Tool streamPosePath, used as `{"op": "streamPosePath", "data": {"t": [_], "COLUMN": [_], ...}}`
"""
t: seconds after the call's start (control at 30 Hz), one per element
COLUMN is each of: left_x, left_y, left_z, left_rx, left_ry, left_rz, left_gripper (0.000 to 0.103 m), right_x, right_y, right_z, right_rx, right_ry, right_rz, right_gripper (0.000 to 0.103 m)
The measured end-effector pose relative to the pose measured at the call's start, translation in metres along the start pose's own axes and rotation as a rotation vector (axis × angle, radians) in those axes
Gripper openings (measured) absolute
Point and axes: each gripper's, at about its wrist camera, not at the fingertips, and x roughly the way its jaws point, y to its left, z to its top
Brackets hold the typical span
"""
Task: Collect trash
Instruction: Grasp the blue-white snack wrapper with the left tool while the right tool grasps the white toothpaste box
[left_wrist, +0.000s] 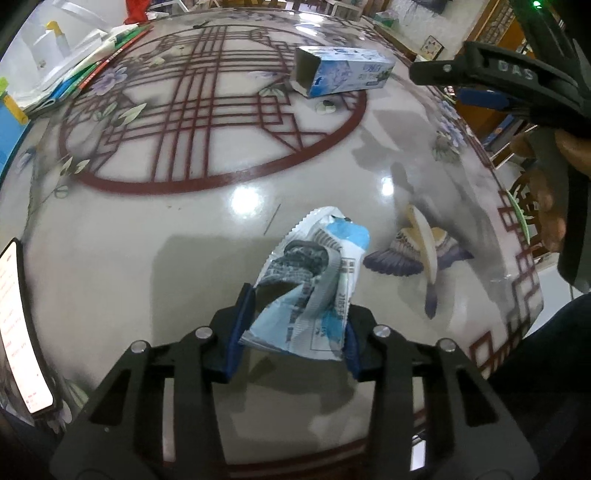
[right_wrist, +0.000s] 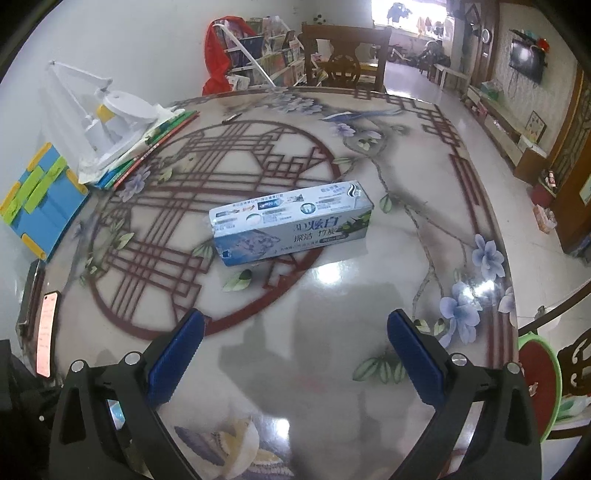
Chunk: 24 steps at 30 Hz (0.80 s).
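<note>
Mid-table (left_wrist: 207, 229), L hand-held gripper (left_wrist: 291, 325) clamped on crumpled wrapper (left_wrist: 314, 280); R hand-held gripper (right_wrist: 295, 354) wide, empty.

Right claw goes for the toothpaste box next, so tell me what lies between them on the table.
Nothing visible does. The right claw stands open over bare tabletop, and the toothpaste box lies apart ahead of it with only printed pattern between. The left claw is shut on a crumpled wrapper, off to the side.
</note>
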Motion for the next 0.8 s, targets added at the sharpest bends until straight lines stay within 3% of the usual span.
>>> {"op": "streamPosePath", "data": {"t": [0.27, 0.37, 0.5, 0.8], "left_x": [-0.028, -0.039, -0.047, -0.068], "left_y": [0.006, 0.006, 0.010, 0.038], "left_z": [0.019, 0.024, 0.024, 0.033], "left_rx": [0.025, 0.056, 0.044, -0.046], "left_ry": [-0.071, -0.117, -0.140, -0.205], "left_rz": [-0.012, 0.010, -0.018, -0.024], "left_gripper": [0.041, 0.041, 0.041, 0.041], "right_x": [0.019, 0.027, 0.042, 0.091], "right_y": [0.014, 0.015, 0.014, 0.003], "right_z": [0.011, 0.023, 0.042, 0.072], "right_rx": [0.054, 0.143, 0.299, 0.528], "right_ry": [0.005, 0.007, 0.002, 0.054], "right_rz": [0.010, 0.028, 0.012, -0.111], "right_gripper": [0.095, 0.095, 0.095, 0.095]}}
